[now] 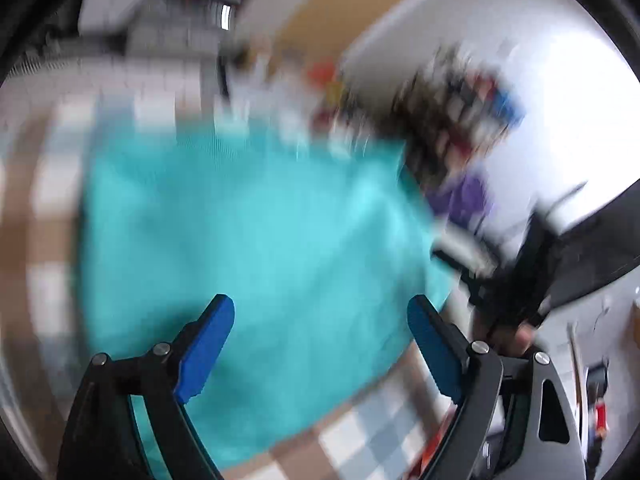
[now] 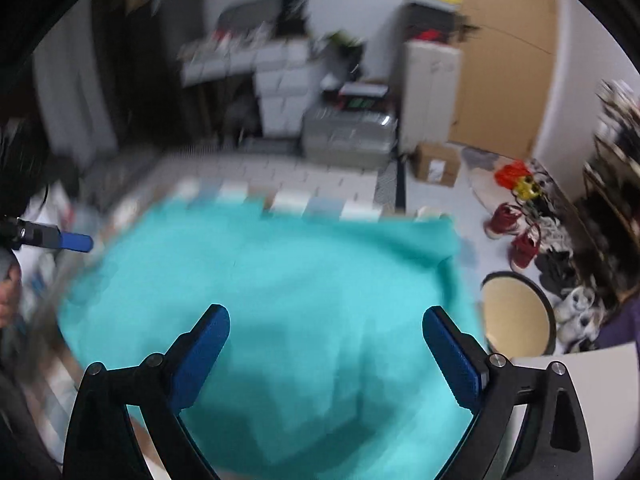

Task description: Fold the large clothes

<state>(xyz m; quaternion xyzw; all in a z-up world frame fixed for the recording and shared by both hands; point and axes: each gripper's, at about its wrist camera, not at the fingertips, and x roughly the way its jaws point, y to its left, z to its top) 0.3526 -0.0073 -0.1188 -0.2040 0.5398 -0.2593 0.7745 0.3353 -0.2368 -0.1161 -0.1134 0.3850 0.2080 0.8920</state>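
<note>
A large turquoise cloth (image 2: 272, 292) lies spread over a checked surface (image 2: 296, 200) of pale, blue-grey and brown squares, filling the middle of both wrist views; its far edge runs roughly straight across, and its right corner droops off near the edge of the surface. The right gripper (image 2: 326, 316) hangs over the near part of the cloth with its blue-padded jaws spread wide and nothing clamped between them. The left gripper (image 1: 320, 308) stands likewise over the near side of the cloth (image 1: 256, 232), jaws wide apart and empty; whether either one brushes the fabric I cannot tell through the blur. At the far left of the right wrist view, one blue pad of the left gripper pokes in from the side. To the right of the cloth, on the floor, stands a round stool (image 2: 516, 312) with a tan seat, and beyond it a jumble of shoes (image 2: 520, 236), some red. Farther back sit a cardboard box (image 2: 436, 164), grey storage bins (image 2: 348, 132), and a tall white cabinet (image 2: 430, 92) against a tan door (image 2: 504, 60).
</note>
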